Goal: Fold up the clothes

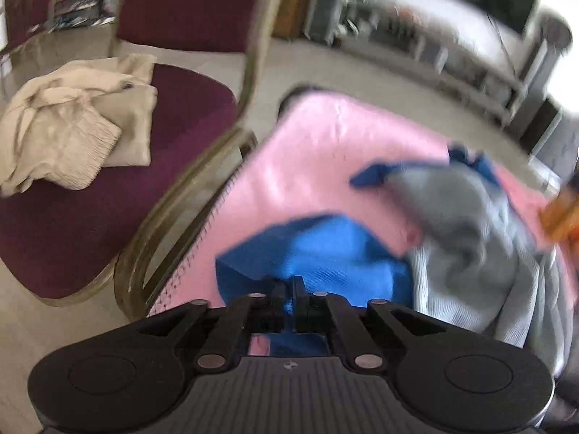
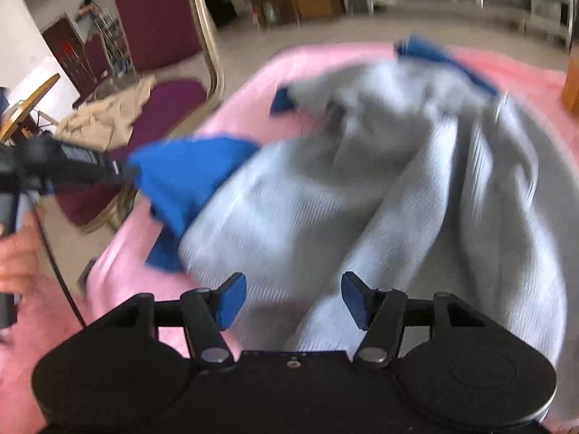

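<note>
The left gripper pinches the blue sleeve of the grey sweater, which lies crumpled on the pink blanket; the right gripper hovers over it, jaws apart. The soft ribbed knit may slip out — the pinch looks thin — or bunch further.

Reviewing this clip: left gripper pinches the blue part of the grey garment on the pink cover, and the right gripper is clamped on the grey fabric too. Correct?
Not quite. The right gripper stands open above the grey garment, its pads apart, as the right wrist view shows. The left gripper does pinch the blue part on the pink cover.
</note>
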Motion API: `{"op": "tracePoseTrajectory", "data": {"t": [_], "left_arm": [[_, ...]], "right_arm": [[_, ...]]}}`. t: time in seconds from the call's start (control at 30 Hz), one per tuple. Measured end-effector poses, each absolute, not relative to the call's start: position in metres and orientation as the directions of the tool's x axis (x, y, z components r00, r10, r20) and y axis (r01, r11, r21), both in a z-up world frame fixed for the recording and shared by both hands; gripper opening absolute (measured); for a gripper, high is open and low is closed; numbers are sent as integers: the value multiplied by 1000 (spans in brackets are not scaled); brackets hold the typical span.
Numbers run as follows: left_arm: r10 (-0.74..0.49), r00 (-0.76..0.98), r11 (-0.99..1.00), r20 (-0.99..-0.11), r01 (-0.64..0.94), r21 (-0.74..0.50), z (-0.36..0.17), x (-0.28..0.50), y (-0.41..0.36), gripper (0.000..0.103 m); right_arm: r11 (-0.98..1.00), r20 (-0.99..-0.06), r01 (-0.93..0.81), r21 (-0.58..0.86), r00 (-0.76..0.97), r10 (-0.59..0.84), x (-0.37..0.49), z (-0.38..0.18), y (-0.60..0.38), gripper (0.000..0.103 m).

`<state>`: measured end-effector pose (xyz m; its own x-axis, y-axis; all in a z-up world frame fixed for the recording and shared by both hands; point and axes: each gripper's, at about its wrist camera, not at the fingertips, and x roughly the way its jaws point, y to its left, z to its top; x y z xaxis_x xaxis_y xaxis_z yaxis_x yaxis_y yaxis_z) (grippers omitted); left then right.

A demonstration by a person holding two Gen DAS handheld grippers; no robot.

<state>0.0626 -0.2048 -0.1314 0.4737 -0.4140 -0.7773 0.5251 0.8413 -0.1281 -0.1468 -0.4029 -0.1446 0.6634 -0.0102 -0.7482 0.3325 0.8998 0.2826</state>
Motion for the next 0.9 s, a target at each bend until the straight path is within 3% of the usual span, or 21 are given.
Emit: {"op": "tracePoseTrajectory", "data": {"t": [0.03,0.07,0.13,0.33,0.4,0.43,0.5,0.6,0.73,0.9], "left_arm": [[-412,476,835,-777,538,-114,-133,59,-206,32],[-416,481,829,-772,549,-105,-133,55,-207,34],[-415,467,828,-781,550,-111,-137,50,-204,34],[-452,390,809,-802,558,-185,-147,40,-199,34],[-461,400,803,-792,569,-179,-146,38,-201,34],[-467,403,800,-787,572,-181,-145,38,-202,34],[-485,400,788,-778,586,-190,-144,36,-204,34],[-528,365,748,-767,628,-216,-142,30,-208,34],[-573,319,689,-755,687,-233,-141,20,-215,35],[-613,106,551,-783,768,-328,-155,8,-231,38]], "right_arm": [[904,-736,322,282,677,-11,-143,-145,-403,53],[908,-724,311,282,690,-11,-139,-146,-404,49],[916,-704,290,278,710,-11,-131,-148,-405,44],[943,-751,263,204,659,-21,-98,-181,-397,43],[951,-748,267,157,661,-62,-96,-187,-393,22],[954,-743,267,133,664,-83,-97,-186,-390,2],[956,-729,277,95,673,-122,-98,-182,-388,2],[918,-697,369,147,697,-169,-102,-171,-406,2],[847,-730,485,219,658,-188,-106,-177,-436,2],[832,-766,512,213,617,-183,-104,-188,-440,3]]}}
